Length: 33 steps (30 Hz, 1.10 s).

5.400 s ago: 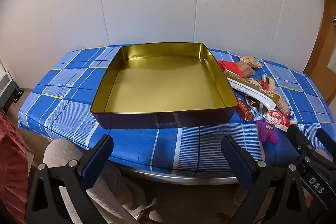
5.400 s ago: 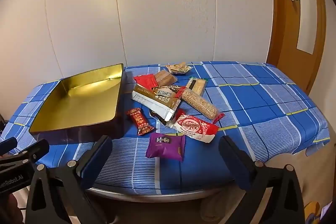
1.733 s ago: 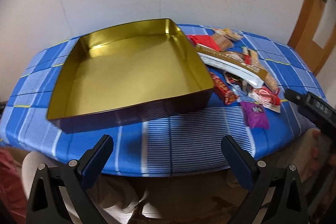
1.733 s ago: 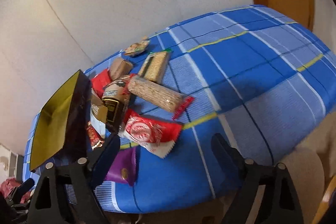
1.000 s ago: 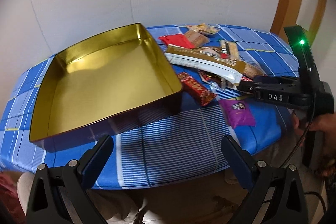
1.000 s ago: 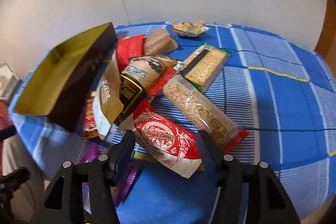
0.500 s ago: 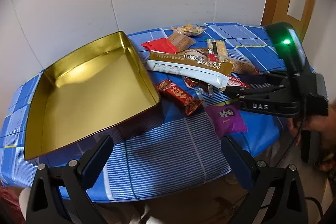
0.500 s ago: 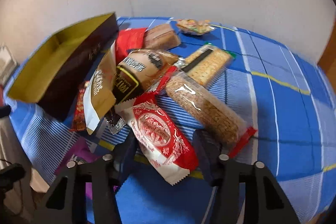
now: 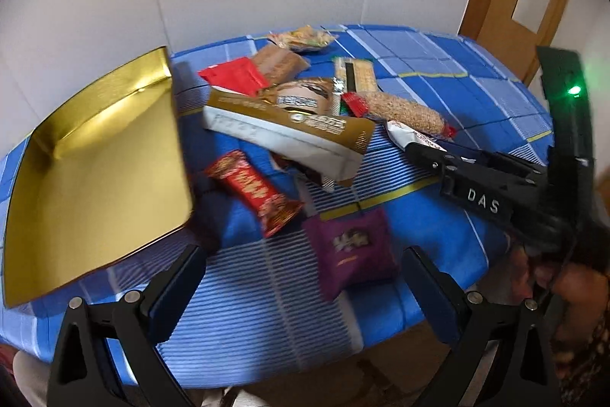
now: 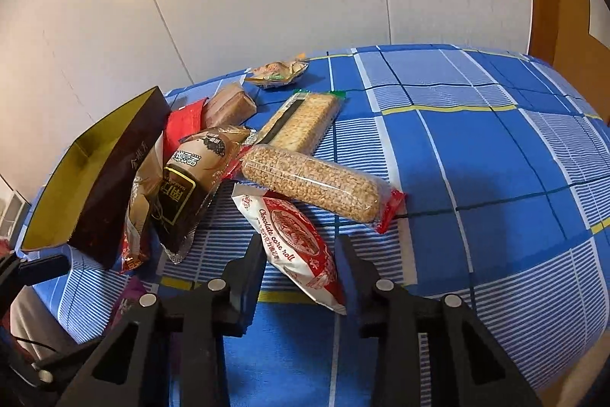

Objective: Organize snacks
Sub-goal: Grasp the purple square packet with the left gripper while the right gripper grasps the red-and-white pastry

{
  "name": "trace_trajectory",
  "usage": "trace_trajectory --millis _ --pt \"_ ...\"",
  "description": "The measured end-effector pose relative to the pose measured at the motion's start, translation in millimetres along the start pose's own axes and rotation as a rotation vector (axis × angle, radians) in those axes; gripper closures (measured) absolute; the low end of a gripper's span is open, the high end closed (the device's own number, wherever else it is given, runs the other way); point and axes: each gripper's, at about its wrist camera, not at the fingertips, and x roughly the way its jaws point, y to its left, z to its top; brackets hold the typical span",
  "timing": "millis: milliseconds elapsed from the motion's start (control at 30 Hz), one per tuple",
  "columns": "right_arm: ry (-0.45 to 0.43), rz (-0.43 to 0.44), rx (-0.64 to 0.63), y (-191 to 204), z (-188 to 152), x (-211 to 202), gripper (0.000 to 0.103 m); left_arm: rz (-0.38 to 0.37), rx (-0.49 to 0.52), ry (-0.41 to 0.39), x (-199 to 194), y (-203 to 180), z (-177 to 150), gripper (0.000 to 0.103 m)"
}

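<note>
Nearest the right claw (image 10: pixel 301 256), its closing jaws flank one red-and-white chocolate roll (image 10: pixel 295 237) on the table (image 10: pixel 476 159), pads not visibly pressing. The left claw (image 9: pixel 301 287) gapes empty above one purple packet (image 9: pixel 352 246). Beyond lie one sesame bar (image 10: pixel 314 184), one cracker pack (image 10: pixel 305 121) and one gold tin (image 9: pixel 95 170).

Right half of the tabletop (image 10: pixel 476 155) bare and open to approach, snack pile (image 10: pixel 236 155) crowding the middle, gold tray (image 9: pixel 95 170) walling the left side, its floor free, purple packet (image 9: pixel 350 246) near the front edge
</note>
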Motion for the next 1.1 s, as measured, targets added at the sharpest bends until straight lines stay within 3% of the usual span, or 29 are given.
trace_trajectory --millis 100,133,167,267,400,633,833,1100 --pt "0.0 0.01 0.01 -4 -2 -3 0.066 0.024 0.034 0.011 12 -8 0 0.003" --pt "0.0 0.013 0.012 -5 -3 -4 0.066 0.03 0.044 0.011 16 -10 -1 0.017" --pt "0.0 0.013 0.012 -5 -3 -4 0.066 0.018 0.05 0.013 20 -10 -2 0.023" --pt "0.001 0.019 0.015 -4 -1 -2 0.065 -0.039 0.026 -0.003 19 -6 -5 0.035" --pt "0.015 0.034 0.019 -3 0 1 0.061 -0.075 0.077 -0.043 13 -8 -12 0.059" --pt "0.016 0.039 -0.021 5 -1 3 0.058 -0.066 0.065 -0.072 4 6 -24 0.062" --pt "0.006 0.016 -0.048 10 -3 4 0.061 -0.084 0.034 -0.091 -4 19 -31 0.067" --pt "-0.015 0.046 -0.032 9 -3 -1 0.07 -0.095 0.051 -0.154 -25 29 -39 0.075"
